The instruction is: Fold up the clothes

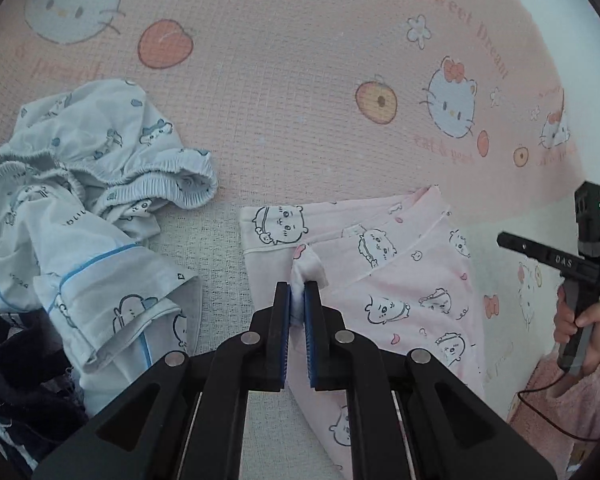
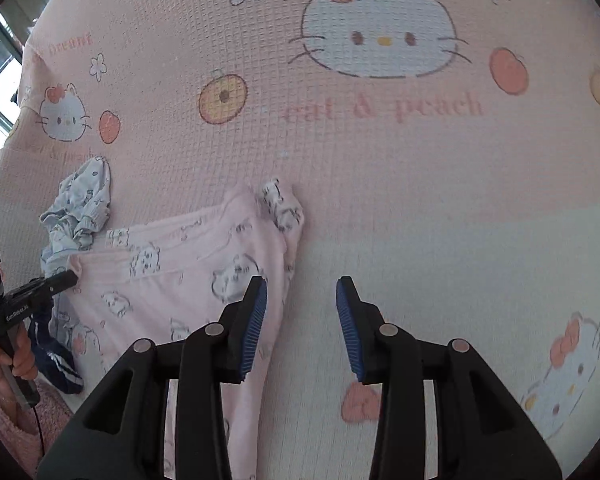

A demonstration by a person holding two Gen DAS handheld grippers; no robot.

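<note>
Left gripper (image 1: pixel 297 292), bottom centre of left wrist view, has jaws clamped on a bunched fold of the pink pyjama garment (image 1: pixel 384 280); garment lies centre-right of frame on the pink cartoon-cat bed sheet (image 1: pixel 280 60), partly folded w/ layers overlapping; crumpled pale blue pyjamas (image 1: pixel 88 184) sit at left, just beside it; a dark navy garment (image 1: pixel 16 364) at lower left edge. Right gripper (image 2: pixel 302 320), bottom centre of right wrist view, has jaws wide apart, holding nothing; its left finger overlaps the pink garment's edge, the right one is over bare sheet; person's hand (image 1: pixel 576 324) grips the right gripper's handle at right edge of left view.
</note>
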